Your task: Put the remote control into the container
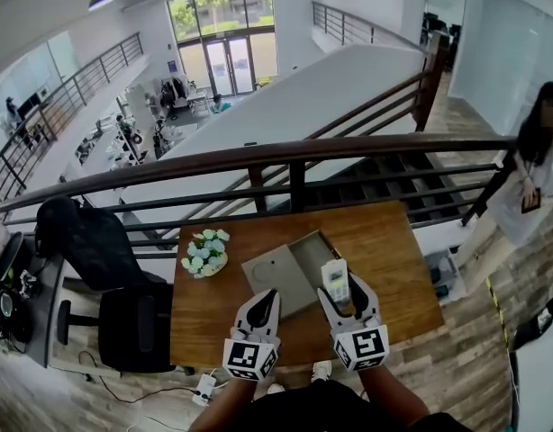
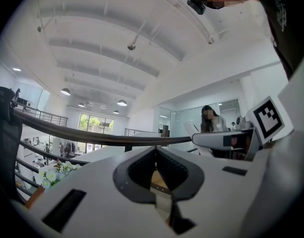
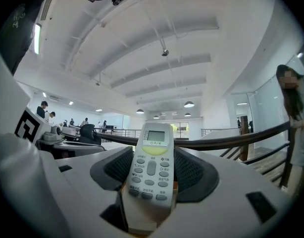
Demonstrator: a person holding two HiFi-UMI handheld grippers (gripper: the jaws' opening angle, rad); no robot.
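Observation:
A white remote control (image 3: 151, 168) with a small screen and grey buttons stands between the jaws of my right gripper (image 3: 153, 155), which is shut on it. In the head view the remote control (image 1: 335, 282) and the right gripper (image 1: 346, 288) sit over the near edge of a grey open box, the container (image 1: 299, 266), whose lid lies flat to the left. My left gripper (image 1: 263, 306) hovers by the lid's near corner. In the left gripper view the left gripper (image 2: 155, 155) has its jaws closed together at the tip with nothing between them.
The wooden table (image 1: 394, 268) carries a bunch of pale flowers (image 1: 205, 251) at its left. A dark railing (image 1: 285, 156) runs behind the table. A black office chair (image 1: 114, 268) stands to the left, and a person (image 1: 533, 174) stands at the right.

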